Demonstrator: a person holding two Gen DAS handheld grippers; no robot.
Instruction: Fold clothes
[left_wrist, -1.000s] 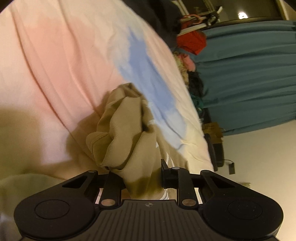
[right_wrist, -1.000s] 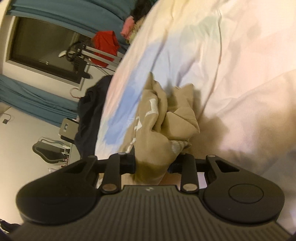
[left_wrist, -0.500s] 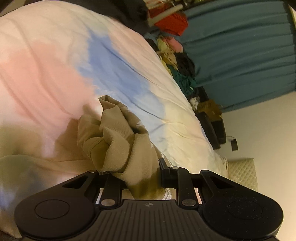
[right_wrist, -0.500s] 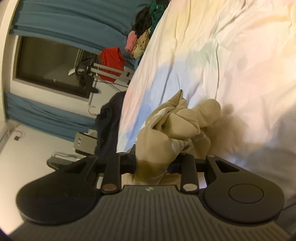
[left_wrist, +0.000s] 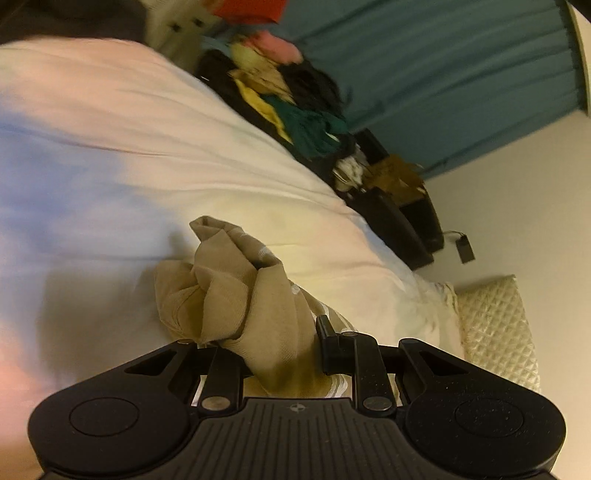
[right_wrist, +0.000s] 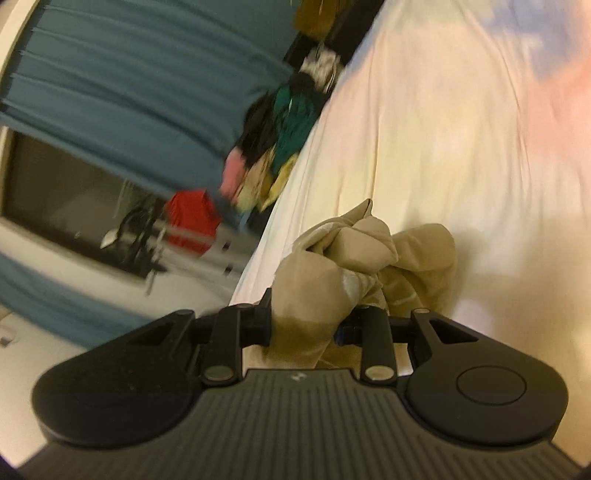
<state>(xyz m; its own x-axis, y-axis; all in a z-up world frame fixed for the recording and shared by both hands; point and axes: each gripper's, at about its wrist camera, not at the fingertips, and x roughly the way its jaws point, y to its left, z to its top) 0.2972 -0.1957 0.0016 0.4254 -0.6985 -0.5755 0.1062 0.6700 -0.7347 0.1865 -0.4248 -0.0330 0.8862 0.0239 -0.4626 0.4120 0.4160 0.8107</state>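
Note:
A tan garment (left_wrist: 236, 295) with pale stripes bunches up in front of my left gripper (left_wrist: 275, 350), which is shut on its cloth. In the right wrist view the same tan garment (right_wrist: 343, 266) is crumpled into a knot, and my right gripper (right_wrist: 304, 321) is shut on it too. The cloth covers the fingertips of both grippers. Behind the garment spreads a pastel bedsheet (left_wrist: 147, 147), white with blue and pink patches, also seen as the bedsheet (right_wrist: 461, 129) in the right wrist view.
A heap of mixed clothes (left_wrist: 291, 99) lies beyond the bed's far edge, before teal curtains (left_wrist: 461, 74). A quilted cream pillow (left_wrist: 495, 332) sits at the right. The right wrist view shows the clothes heap (right_wrist: 280, 147), a red item (right_wrist: 192, 221) and a dark window (right_wrist: 55, 184).
Both grippers have swung with the garment still held, so the views now point further toward the bed's far edge, the clothes heap and the curtains. The right view is blurred by motion.

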